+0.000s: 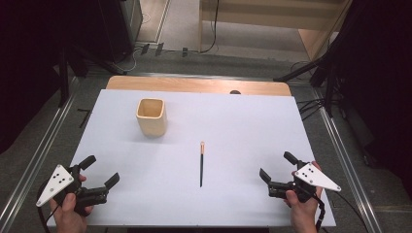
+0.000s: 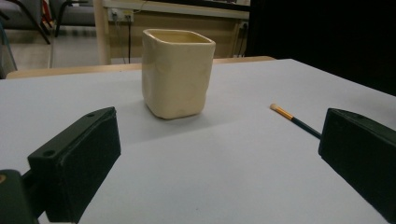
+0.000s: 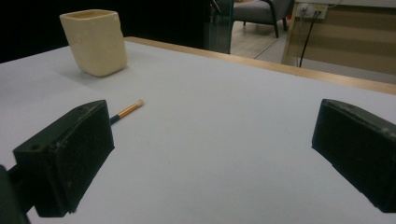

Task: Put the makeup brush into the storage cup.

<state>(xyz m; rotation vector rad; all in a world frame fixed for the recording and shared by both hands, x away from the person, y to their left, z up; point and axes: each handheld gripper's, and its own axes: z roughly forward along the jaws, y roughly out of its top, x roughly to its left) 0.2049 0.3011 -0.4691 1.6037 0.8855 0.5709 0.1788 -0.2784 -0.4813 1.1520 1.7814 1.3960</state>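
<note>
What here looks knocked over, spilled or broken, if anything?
Nothing stands out. The cream cup stands upright and whole on the white table. The thin brush lies flat by itself, apart from the cup. No spill shows.

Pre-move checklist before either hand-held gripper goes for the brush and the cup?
1. Left hand-held gripper open, nothing between the jaws: ok.
2. Right hand-held gripper open, nothing between the jaws: ok.
3. Brush lying flat on the white table, apart from both grippers and free to grasp: ok.
4. Cup upright, mouth up, standing apart from the brush: ok.
5. Cup interior clear: cannot tell; the bottom is not visible.
6. Path between the brush and the cup free of other things: ok.
</note>
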